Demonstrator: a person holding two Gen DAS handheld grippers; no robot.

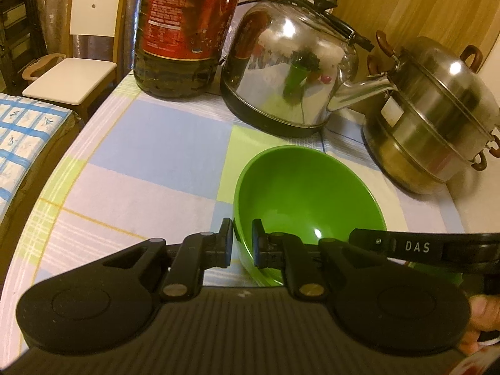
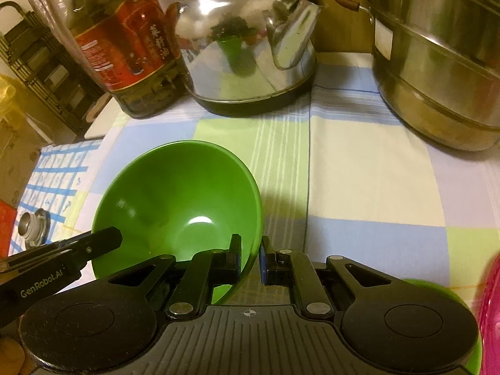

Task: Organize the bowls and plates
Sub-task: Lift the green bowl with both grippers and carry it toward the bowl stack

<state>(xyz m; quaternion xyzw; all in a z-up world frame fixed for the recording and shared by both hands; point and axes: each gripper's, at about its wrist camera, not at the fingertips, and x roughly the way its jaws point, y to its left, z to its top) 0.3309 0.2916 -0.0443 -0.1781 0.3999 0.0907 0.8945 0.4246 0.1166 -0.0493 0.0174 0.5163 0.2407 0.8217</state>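
Claws left (image 1: 242,240) and right (image 2: 251,254) each pinch the green bowl (image 1: 307,193) rim.

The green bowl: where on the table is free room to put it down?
Bare cloth lies left of the green bowl, in front of the oil bottle, and between the bowl and the steamer pot. The back edge is crowded: bottle, kettle and pot stand close together.

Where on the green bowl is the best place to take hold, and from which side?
Grip the green bowl by its thin rim, one finger inside and one outside, coming from above on opposite near edges. Its walls are smooth and steep, and both the left gripper and right gripper are already clamped there.
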